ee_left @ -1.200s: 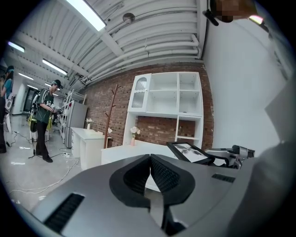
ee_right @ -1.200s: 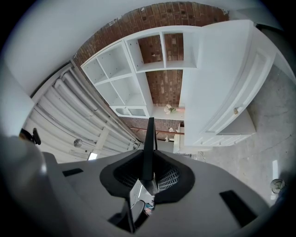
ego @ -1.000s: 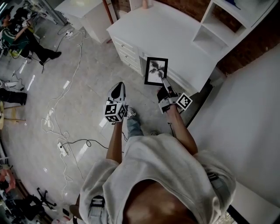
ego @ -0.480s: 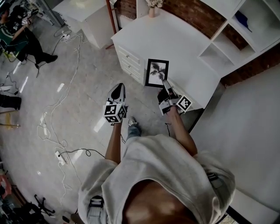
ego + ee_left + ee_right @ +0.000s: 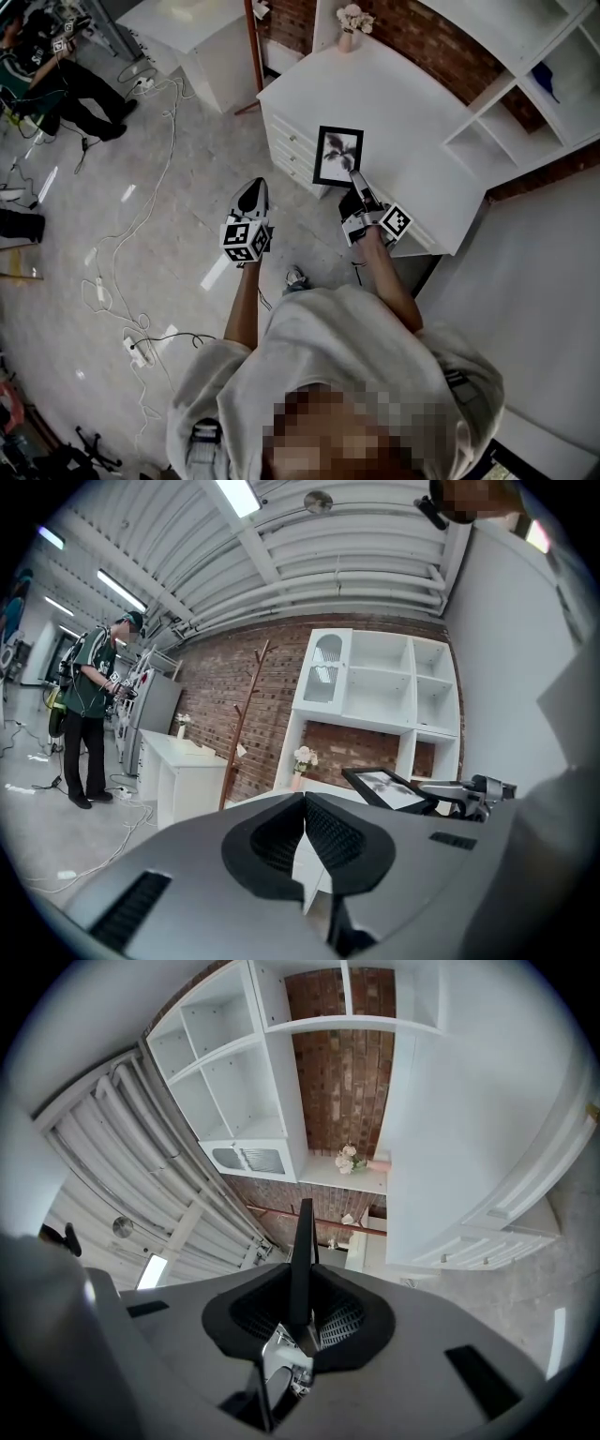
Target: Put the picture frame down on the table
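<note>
A black picture frame (image 5: 337,156) with a plant photo hangs above the front left part of the white table (image 5: 403,94). My right gripper (image 5: 354,180) is shut on its lower right edge. In the right gripper view the frame (image 5: 302,1237) stands edge-on between the closed pads. My left gripper (image 5: 250,193) is shut with nothing in it, out over the floor to the left of the table. From the left gripper view, the tilted frame (image 5: 386,787) shows at the right, above the touching pads (image 5: 328,832).
The table has drawers (image 5: 292,148) on its front and a vase of flowers (image 5: 351,21) at its far end. White shelving (image 5: 525,84) stands at the right. Cables (image 5: 141,187) trail over the floor. A second white table (image 5: 187,28) and a person (image 5: 56,66) are at the far left.
The person has stepped nearer the table, which now lies more fully under the held frame. Both grippers keep their pose, and the right one still grips the frame.
</note>
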The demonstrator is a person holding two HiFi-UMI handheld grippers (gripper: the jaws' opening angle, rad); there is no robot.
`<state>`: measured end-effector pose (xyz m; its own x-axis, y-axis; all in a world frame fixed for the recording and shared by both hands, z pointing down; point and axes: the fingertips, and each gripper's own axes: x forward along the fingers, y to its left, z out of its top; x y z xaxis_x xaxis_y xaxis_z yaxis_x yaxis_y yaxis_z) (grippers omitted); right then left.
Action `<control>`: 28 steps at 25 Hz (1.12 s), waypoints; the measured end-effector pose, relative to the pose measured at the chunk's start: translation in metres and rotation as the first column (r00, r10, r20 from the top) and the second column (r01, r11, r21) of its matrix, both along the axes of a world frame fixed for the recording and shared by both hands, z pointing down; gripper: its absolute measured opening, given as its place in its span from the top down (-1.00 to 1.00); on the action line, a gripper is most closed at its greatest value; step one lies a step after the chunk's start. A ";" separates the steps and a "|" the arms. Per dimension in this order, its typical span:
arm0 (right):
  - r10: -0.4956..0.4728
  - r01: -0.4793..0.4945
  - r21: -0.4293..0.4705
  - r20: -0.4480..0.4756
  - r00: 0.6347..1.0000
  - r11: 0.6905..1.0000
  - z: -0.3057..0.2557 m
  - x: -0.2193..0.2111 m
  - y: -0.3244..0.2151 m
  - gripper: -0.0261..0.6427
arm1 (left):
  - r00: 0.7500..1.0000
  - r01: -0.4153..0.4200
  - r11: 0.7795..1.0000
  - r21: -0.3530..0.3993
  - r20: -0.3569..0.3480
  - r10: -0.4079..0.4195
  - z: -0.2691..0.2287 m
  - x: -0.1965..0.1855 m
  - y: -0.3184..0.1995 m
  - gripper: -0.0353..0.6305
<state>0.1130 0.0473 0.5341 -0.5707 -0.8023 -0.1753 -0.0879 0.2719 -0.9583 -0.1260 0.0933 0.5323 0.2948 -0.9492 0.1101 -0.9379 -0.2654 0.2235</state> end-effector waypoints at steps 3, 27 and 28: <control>0.008 -0.008 0.001 0.004 1.000 1.000 0.001 -0.014 -0.010 0.67 | 1.000 -0.006 1.000 0.005 -0.002 0.006 0.001 -0.014 -0.011 0.84; 0.021 -0.021 -0.013 0.006 1.000 1.000 0.022 -0.050 -0.061 0.67 | 1.000 0.002 1.000 -0.016 -0.008 -0.003 0.019 -0.058 -0.057 0.84; 0.021 -0.021 -0.014 0.007 1.000 1.000 0.024 -0.051 -0.067 0.67 | 1.000 0.001 1.000 -0.016 -0.006 -0.001 0.019 -0.058 -0.062 0.84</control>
